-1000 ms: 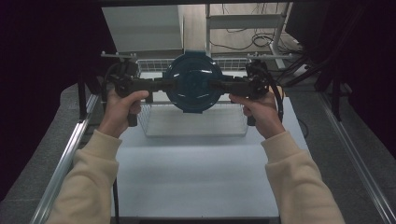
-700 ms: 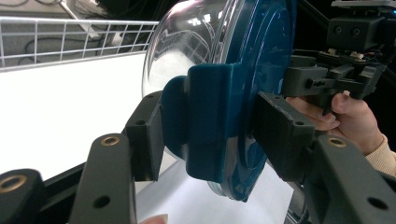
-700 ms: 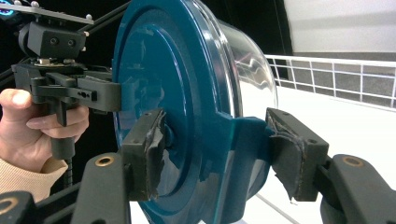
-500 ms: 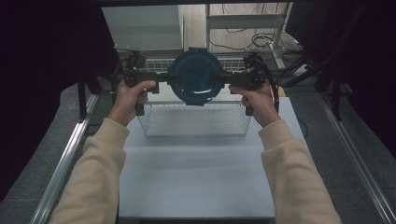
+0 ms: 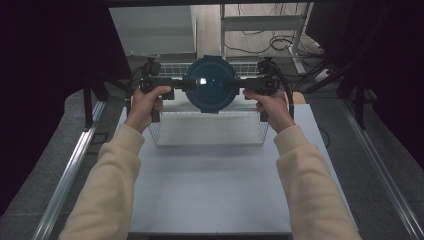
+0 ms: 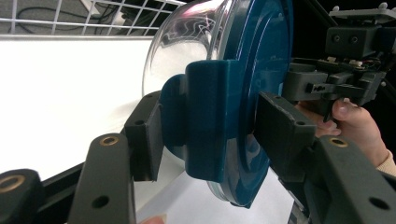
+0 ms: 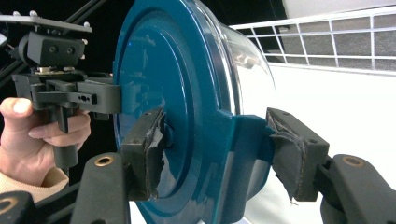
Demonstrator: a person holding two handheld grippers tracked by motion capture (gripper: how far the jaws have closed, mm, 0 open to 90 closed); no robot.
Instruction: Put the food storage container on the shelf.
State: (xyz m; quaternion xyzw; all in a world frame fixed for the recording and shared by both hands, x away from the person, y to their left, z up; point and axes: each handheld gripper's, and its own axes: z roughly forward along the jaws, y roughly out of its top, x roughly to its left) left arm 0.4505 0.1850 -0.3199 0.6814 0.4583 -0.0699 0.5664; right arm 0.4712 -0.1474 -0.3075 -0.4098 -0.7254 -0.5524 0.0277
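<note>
Glass bowl (image 6: 187, 37) half hidden by blue lid (image 5: 210, 82), contents unclear

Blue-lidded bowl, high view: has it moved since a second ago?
Yes. The blue-lidded bowl has gone farther from the person, up the picture: it covered the wire basket's far rim before and now sits beyond it, clamped between both grippers.

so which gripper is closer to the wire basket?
Neither clearly. The left gripper clamps the left latch of the blue-lidded container, the right gripper its right latch, level with each other above the wire basket.
</note>
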